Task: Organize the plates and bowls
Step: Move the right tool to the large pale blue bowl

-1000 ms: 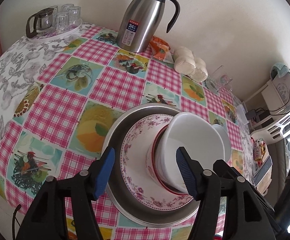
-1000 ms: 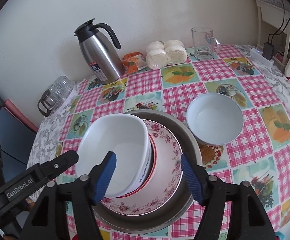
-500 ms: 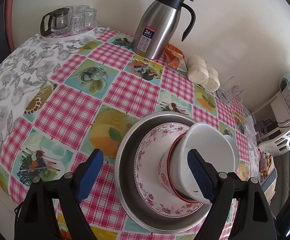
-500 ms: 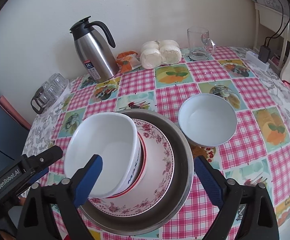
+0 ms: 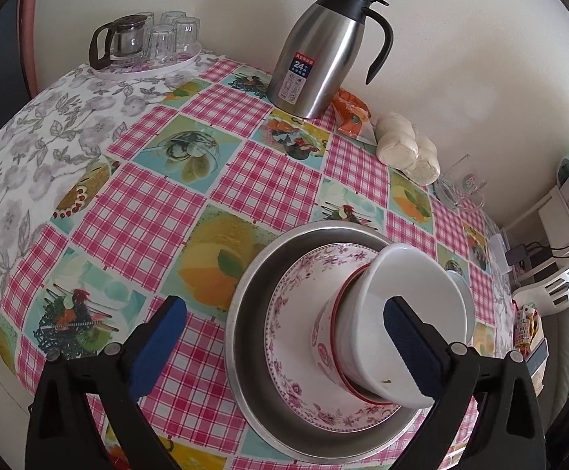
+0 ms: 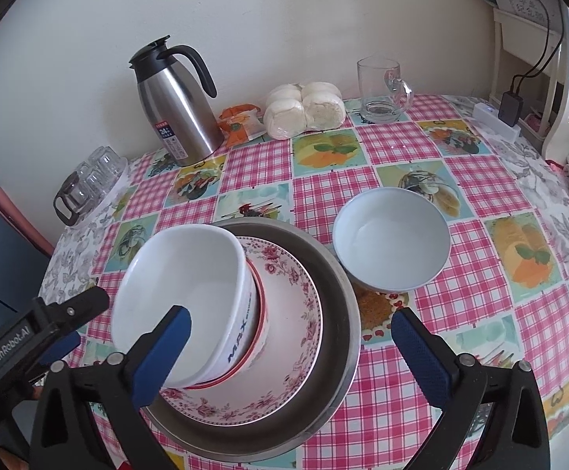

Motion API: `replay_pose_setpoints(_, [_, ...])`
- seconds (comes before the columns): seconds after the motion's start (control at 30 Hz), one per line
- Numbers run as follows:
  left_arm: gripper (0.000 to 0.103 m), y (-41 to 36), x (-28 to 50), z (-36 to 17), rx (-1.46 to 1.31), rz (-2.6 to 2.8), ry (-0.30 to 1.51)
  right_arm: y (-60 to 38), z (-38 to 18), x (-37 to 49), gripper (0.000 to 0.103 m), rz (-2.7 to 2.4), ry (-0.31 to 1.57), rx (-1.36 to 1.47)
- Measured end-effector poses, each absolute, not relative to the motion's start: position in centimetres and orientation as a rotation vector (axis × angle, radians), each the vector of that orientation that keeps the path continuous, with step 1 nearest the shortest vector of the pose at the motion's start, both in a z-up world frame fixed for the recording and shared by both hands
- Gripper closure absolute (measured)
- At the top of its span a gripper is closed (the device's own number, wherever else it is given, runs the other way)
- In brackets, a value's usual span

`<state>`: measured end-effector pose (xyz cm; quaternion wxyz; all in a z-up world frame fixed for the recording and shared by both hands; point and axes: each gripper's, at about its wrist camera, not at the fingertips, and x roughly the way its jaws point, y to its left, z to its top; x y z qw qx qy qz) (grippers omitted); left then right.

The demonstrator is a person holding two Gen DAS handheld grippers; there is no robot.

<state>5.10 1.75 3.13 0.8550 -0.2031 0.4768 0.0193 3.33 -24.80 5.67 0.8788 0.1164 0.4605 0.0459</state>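
A round metal pan (image 5: 245, 337) holds a pink floral plate (image 5: 284, 337). On the plate stands a red-rimmed bowl (image 5: 323, 348) with a white bowl (image 5: 414, 293) nested in it. My left gripper (image 5: 284, 313) hovers over this stack, its jaws opening wide and its blue pads not pressing on anything. The right wrist view shows the same pan (image 6: 341, 313), plate (image 6: 300, 313) and white bowl (image 6: 182, 274). My right gripper (image 6: 289, 319) is also opening, with the stack between its fingers but untouched. A separate pale bowl (image 6: 392, 239) sits on the tablecloth right of the pan.
At the back by the wall stand a steel thermos jug (image 5: 323, 51), an orange packet (image 5: 349, 113), wrapped buns (image 5: 406, 149) and a glass mug (image 6: 380, 90). A tray of glasses with a small pot (image 5: 143, 47) sits far left. Shelving and cables lie off the table's right edge (image 6: 535, 78).
Both grippers' jaws have spread much wider. The bowl stack stays on the floral plate in the pan, and the separate bowl has not moved.
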Motion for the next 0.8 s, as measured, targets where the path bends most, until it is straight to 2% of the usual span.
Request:
replay_pose_setpoints(0.3, [0.002, -0.2, 4.9, 5.1, -0.407, 0.000, 0.903, -27.4, 5.7, 3.5, 0.000, 0.050, 0.941, 0.275])
replay_pose_setpoints(0.63, [0.002, -3.9, 4.3, 8.2, -0.350, -0.074, 0.723, -34.9, 5.1, 3.7, 0.000, -0.139, 0.916, 0.380])
replay_pose_setpoints(0.8, [0.002, -7.3, 4.5, 9.1, -0.326, -0.179, 0.714, -38.7, 4.2, 3.4, 0.000, -0.211, 0.923, 0.463])
